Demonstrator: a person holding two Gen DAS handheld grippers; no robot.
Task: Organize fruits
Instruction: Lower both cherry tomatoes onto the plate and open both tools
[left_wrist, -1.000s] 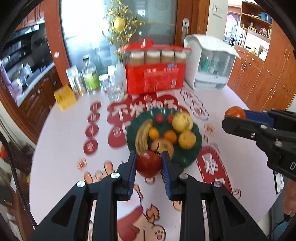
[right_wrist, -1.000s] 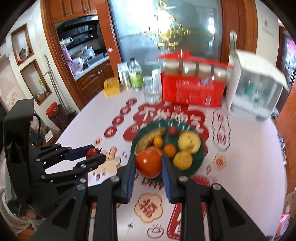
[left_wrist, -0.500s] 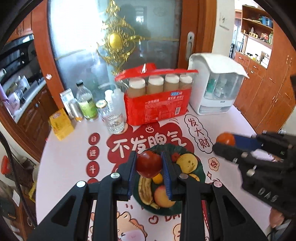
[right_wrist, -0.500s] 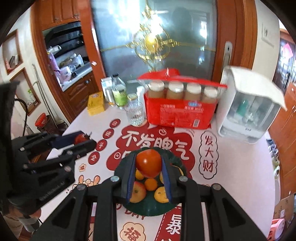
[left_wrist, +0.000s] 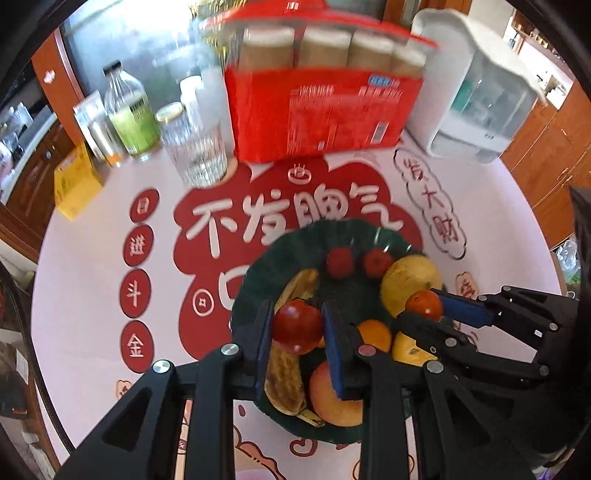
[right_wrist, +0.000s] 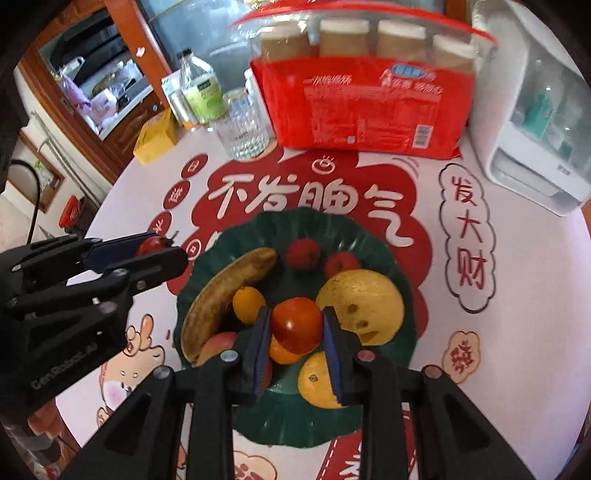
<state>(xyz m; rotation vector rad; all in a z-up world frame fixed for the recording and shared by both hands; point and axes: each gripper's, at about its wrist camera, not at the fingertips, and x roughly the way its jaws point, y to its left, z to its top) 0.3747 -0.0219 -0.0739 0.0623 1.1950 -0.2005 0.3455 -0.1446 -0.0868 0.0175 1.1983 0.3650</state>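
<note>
Fruits on plate partly hidden behind gripper-held tomatoes.

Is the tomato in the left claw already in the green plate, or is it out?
Out: the left claw grips the tomato above the green plate.

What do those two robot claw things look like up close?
Both the left gripper and the right gripper are black, angular frames with triangular cut-outs, silver round screws and blue ribbed pads. The left one bears faint grey lettering on its side.
</note>
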